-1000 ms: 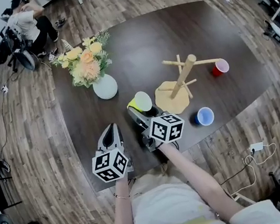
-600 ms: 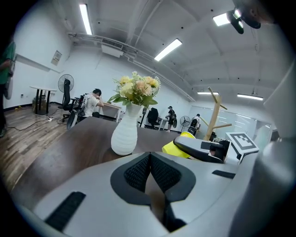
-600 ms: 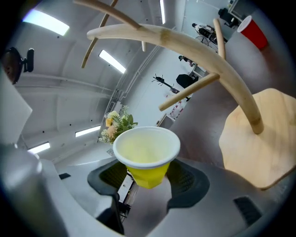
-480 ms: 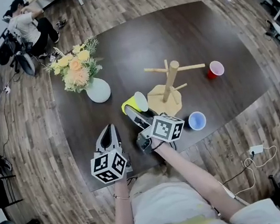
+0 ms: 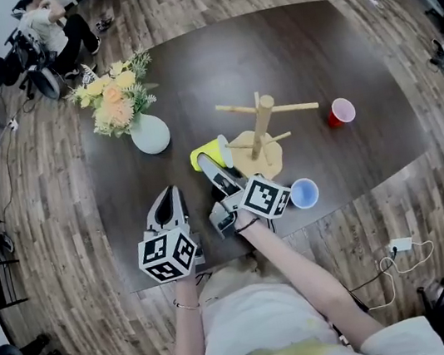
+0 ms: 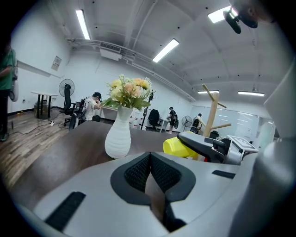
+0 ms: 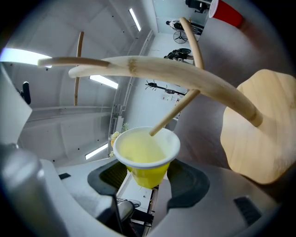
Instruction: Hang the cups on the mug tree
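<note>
As I look along the dark table (image 5: 294,51) from left to right, I count one white vase (image 5: 150,134) of flowers, two grippers, one wooden mug tree (image 5: 258,128) and three cups. The left gripper (image 5: 172,193) has its jaws pressed together with nothing in them. The right gripper (image 5: 208,165) has its jaws wide apart around the yellow cup (image 5: 208,153), holding it on its side just beside the tree. The blue cup (image 5: 303,193) stands near the tree's base, and the red cup (image 5: 340,112) sits farther right. Only the head view shows the blue cup. Only the right gripper view shows a thin peg's tip at the yellow cup's mouth. Each gripper's cube bears black and white squares.
</note>
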`<state>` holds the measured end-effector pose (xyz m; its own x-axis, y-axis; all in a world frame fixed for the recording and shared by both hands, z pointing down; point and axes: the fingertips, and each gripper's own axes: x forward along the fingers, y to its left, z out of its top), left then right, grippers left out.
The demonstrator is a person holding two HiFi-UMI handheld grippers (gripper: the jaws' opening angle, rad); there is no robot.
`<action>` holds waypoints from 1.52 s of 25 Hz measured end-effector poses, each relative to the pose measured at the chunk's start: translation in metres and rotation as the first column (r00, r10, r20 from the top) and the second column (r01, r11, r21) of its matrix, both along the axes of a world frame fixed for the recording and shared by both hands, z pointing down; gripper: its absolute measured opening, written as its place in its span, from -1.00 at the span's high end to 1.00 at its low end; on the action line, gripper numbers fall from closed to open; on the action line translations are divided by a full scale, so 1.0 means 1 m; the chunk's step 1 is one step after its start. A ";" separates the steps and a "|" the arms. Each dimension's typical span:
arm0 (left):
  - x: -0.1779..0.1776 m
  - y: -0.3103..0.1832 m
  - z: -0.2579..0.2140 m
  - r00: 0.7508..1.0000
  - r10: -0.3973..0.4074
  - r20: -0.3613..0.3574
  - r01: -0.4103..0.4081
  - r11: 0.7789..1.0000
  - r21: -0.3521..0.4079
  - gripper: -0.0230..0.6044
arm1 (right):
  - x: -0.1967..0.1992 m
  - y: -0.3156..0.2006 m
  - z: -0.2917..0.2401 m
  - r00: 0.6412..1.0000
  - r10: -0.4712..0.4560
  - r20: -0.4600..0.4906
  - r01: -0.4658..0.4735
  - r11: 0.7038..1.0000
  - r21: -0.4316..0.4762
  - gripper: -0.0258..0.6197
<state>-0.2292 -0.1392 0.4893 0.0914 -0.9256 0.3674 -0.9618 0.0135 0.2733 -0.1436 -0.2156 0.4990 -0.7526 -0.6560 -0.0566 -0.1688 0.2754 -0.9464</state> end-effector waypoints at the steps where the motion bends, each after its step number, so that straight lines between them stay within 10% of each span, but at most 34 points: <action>1: 0.001 0.000 0.000 1.000 -0.003 0.001 0.003 1.000 0.000 0.85 | 0.002 0.000 0.000 1.000 0.005 0.017 -0.005 1.000 -0.010 0.06; 38: 0.037 -0.002 -0.010 0.997 -0.067 0.034 0.067 0.998 0.004 0.85 | 0.057 -0.018 -0.012 0.988 0.071 0.140 -0.074 0.997 0.015 0.06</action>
<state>-0.1924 -0.1411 0.4789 0.0164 -0.9303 0.3663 -0.9675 0.0776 0.2405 -0.0866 -0.2334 0.4873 -0.6869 -0.7063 -0.1711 -0.0561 0.2863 -0.9565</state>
